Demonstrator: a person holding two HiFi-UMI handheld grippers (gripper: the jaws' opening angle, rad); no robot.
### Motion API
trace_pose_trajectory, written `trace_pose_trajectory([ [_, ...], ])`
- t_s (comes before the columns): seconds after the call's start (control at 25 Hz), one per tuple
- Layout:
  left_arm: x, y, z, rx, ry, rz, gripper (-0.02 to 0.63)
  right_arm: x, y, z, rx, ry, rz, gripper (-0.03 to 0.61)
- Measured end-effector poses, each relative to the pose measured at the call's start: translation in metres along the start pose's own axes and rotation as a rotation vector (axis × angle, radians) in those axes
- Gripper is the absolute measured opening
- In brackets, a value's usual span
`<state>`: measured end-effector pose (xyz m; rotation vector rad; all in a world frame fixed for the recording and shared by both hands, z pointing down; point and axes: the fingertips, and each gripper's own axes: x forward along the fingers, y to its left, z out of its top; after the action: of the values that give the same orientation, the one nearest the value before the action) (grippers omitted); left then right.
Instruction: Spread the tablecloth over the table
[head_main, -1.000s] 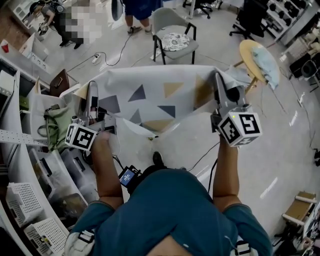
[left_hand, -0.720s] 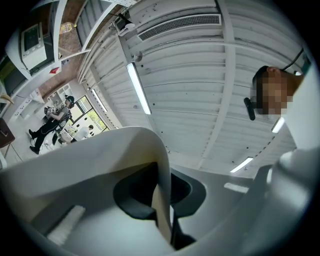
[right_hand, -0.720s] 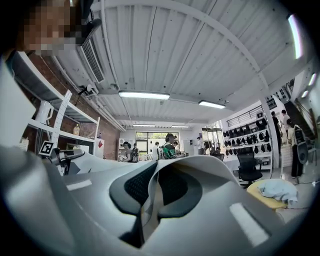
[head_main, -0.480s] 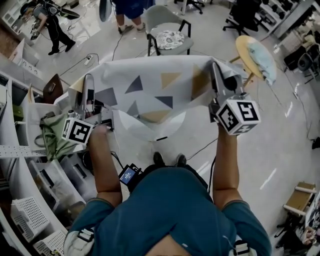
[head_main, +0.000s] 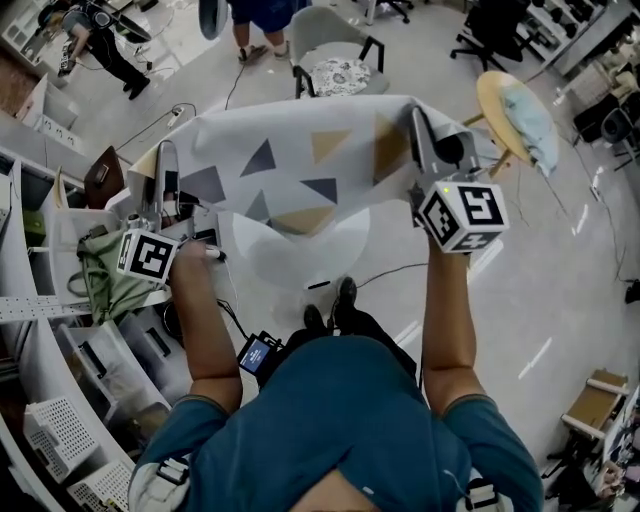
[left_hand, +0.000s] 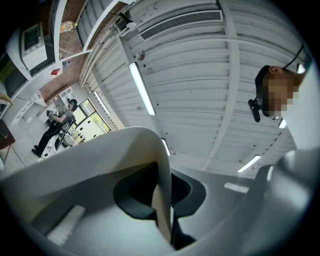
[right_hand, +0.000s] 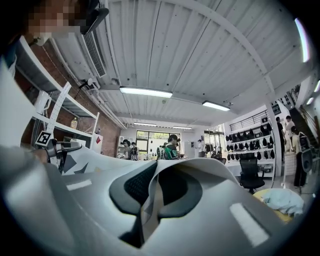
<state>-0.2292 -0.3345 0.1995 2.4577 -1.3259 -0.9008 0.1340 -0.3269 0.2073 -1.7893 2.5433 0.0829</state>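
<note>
Tablecloth (head_main: 300, 170), white with grey and tan triangles, hangs stretched in air between both grippers, middle sagging toward person. Left gripper (head_main: 165, 165) clenched on cloth's left corner: left gripper view shows thin fabric edge pinched between closed jaws, cloth draping over left jaw. Right gripper (head_main: 422, 130) clamped on right corner, fold of cloth running down between its pads. Round wooden table (head_main: 488, 100) with pale blue cloth (head_main: 530, 115) just right of right gripper. Grey chair (head_main: 335, 60) beyond cloth's far edge, between grippers.
</note>
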Motion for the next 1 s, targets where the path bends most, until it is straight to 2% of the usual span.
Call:
trace_pose_trajectory([
  [0.08,0.015,0.0,-0.008,-0.016,-0.018,-0.004,0.0,0.012,-0.012,-0.004,-0.009,-0.008,0.005,0.02],
  [0.24,0.032,0.008,-0.021,0.038,-0.006,0.065,0.0,0.037,-0.035,-0.013,-0.005,-0.01,0.037,0.02],
  [0.44,0.052,0.01,-0.023,0.085,-0.038,0.097,0.0,0.067,-0.054,-0.012,-0.004,-0.045,0.089,0.02],
  [0.64,0.071,0.019,-0.027,0.098,-0.058,0.131,0.0,0.097,-0.068,-0.012,0.004,-0.065,0.132,0.02],
  [0.76,0.08,0.026,-0.028,0.056,-0.084,0.121,0.0,0.115,-0.07,-0.014,0.01,-0.073,0.155,0.02],
  [1.0,0.097,0.055,-0.026,0.035,-0.097,0.142,0.0,0.153,-0.067,-0.018,-0.002,-0.085,0.174,0.02],
])
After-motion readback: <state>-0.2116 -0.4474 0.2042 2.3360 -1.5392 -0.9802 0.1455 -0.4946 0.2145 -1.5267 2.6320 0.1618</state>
